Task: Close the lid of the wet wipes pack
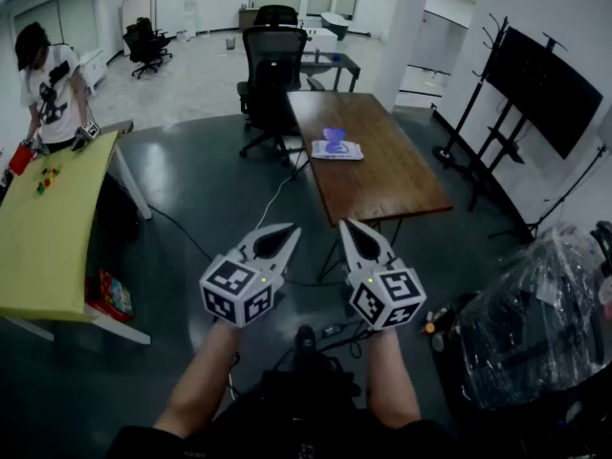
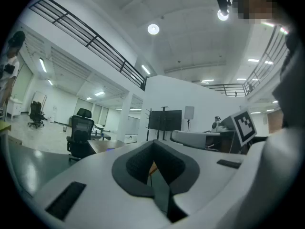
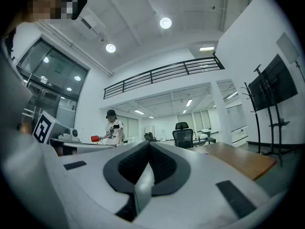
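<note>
The left tongs [image 1: 285, 232] and right tongs [image 1: 348, 228] sit side by side at 6 o'clock in the head view. Both are held level and clenched on nothing. The wet wipes pack [image 1: 337, 150] lies at 12 o'clock on the brown table [image 1: 384, 182], well apart from both tongs (its purple lid [image 1: 334, 137] stands raised). At 10 o'clock a person [image 1: 48, 82] stands beside a yellow table [image 1: 48, 232].

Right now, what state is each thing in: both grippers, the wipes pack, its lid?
left gripper: shut, empty, held level
right gripper: shut, empty, held level
wet wipes pack: flat on the brown table, untouched
lid: looks raised, so open
</note>
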`<state>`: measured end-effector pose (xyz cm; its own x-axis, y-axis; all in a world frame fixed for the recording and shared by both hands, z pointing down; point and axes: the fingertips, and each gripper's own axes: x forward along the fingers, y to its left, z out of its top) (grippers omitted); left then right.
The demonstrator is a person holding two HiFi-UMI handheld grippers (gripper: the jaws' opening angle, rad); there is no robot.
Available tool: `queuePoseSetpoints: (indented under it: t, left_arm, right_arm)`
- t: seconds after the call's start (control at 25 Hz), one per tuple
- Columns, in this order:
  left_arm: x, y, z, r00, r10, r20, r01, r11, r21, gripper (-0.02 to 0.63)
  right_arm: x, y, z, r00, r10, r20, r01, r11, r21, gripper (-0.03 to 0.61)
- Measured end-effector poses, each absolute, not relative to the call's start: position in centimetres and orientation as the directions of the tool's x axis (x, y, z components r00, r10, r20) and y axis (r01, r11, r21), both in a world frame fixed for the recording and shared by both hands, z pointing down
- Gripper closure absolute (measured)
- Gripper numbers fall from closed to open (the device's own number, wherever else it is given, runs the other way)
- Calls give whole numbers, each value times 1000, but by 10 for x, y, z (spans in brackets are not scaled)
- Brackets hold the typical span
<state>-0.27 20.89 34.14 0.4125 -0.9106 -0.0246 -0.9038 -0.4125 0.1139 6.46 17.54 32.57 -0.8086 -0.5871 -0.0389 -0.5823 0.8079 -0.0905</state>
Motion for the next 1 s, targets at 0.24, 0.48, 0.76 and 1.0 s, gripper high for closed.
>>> queuePoseSetpoints:
  t: [0.24, 0.48, 0.76, 1.0]
  left_arm:
    - [3, 205, 345, 415, -910, -17, -904, -415, 107, 623]
    - [3, 201, 344, 414, -910, -19, -904, -414, 111, 623]
    - [-5, 195, 344, 412, -911, -18, -905, -411, 108, 623]
    - [-10, 190, 346, 419, -908, -12, -902, -418, 105, 623]
  right_arm:
    - [68, 174, 327, -809, -586, -48, -579, 808, -105, 571]
    - [71, 170, 325, -801, -596, -51, -590, 801, -95, 571]
    - [65, 164, 328, -798, -601, -42, -596, 797, -96, 571]
    - [63, 161, 330, -788, -615, -41, -609, 787, -99, 571]
